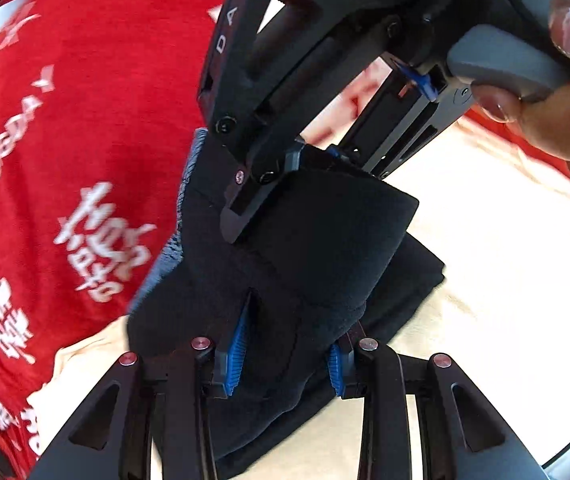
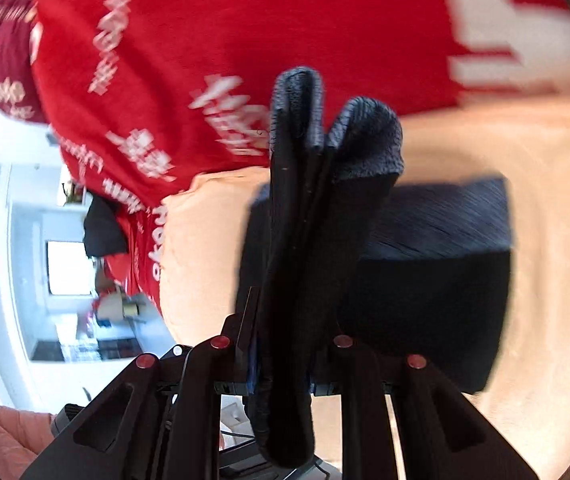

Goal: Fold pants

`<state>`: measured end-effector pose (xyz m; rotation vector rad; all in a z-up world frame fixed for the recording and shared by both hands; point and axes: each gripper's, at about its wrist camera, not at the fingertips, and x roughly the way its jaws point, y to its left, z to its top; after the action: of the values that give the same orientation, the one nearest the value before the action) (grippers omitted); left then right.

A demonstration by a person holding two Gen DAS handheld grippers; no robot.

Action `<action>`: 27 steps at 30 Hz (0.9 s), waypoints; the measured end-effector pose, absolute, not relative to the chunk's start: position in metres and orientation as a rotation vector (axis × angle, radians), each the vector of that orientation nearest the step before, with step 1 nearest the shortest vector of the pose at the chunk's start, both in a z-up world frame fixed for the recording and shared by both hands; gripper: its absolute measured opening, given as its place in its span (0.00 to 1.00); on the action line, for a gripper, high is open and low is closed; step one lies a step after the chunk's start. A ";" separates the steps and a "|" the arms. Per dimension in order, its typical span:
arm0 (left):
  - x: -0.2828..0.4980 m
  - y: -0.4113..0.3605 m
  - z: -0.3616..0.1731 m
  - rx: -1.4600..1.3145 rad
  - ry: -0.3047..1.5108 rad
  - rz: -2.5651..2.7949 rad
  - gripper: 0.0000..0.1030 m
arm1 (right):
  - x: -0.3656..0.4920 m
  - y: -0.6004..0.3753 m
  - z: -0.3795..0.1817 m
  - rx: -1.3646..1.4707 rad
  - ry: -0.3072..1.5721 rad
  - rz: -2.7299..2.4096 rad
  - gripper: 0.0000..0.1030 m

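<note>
The dark navy pants (image 1: 305, 240) hang bunched over a cream tabletop (image 1: 505, 260). My left gripper (image 1: 285, 360) is shut on a thick fold of them, with a blue pad (image 1: 233, 354) pressing on each side. In the left wrist view my right gripper (image 1: 285, 176) comes in from above, a hand (image 1: 565, 120) on its trigger, and clamps the same bundle higher up. In the right wrist view the right gripper (image 2: 281, 372) is shut on a doubled strip of the pants (image 2: 305, 208) with the ribbed waistband at its far end. The folded bulk lies on the table behind.
A person in a red printed shirt (image 2: 245, 20) stands close behind the table edge and fills the upper part of both views. The cream tabletop (image 2: 545, 200) spreads to the right. A room with white furniture (image 2: 65, 260) shows at the left.
</note>
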<state>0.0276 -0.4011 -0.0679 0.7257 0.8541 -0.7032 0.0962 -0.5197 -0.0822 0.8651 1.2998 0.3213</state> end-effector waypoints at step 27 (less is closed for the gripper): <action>0.091 -0.304 -0.082 0.338 1.312 -0.483 0.70 | 0.046 -0.528 -0.115 0.421 1.396 -0.068 0.46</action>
<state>0.0912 -0.3039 -0.0824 0.3378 1.3124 -0.4828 0.0464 -0.5276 -0.1146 0.4208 1.3960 -0.0680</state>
